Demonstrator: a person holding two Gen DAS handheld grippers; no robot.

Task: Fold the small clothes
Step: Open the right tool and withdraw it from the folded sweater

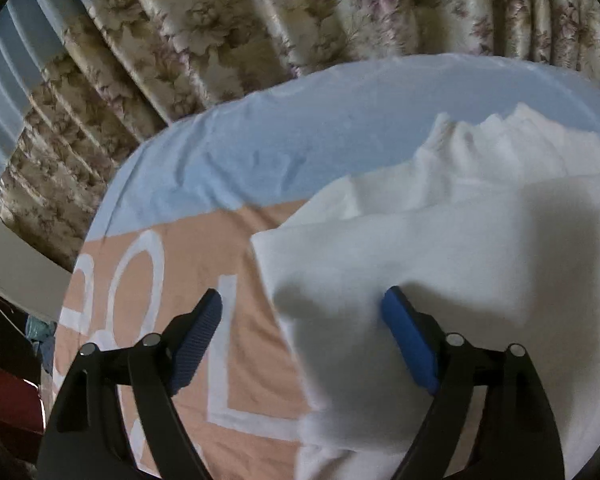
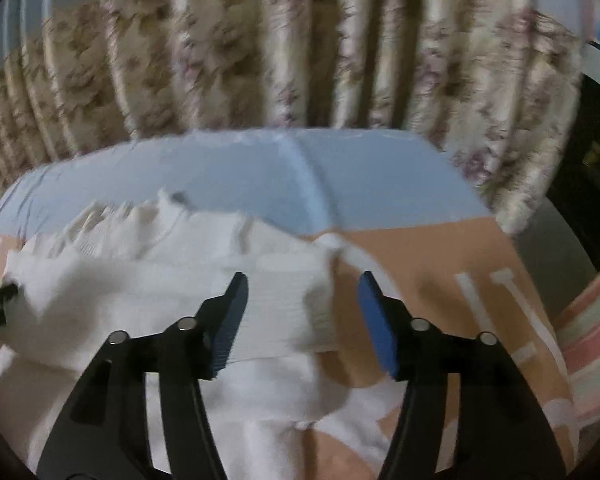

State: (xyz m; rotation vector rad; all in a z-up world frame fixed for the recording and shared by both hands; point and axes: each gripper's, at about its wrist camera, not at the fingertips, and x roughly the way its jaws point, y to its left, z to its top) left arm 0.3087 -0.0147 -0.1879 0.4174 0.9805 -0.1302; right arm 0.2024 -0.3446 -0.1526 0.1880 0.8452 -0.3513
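Observation:
A white garment (image 1: 460,260) lies on a blue and peach cover with large white letters (image 1: 172,280). Its far edge is ruffled (image 1: 520,144). My left gripper (image 1: 304,312) hangs open over the garment's left border; the right finger is above the cloth, the left one above the bare cover. In the right wrist view the same garment (image 2: 160,312) shows a folded band across its middle. My right gripper (image 2: 302,304) stands open above the garment's right edge, with cloth below the gap and no pad pressing on it.
A floral curtain (image 2: 300,60) hangs right behind the cover's far edge (image 2: 300,136). A grey surface (image 1: 20,272) and a dark red object (image 1: 8,400) sit at the left. A striped pink cloth (image 2: 592,340) lies at the right.

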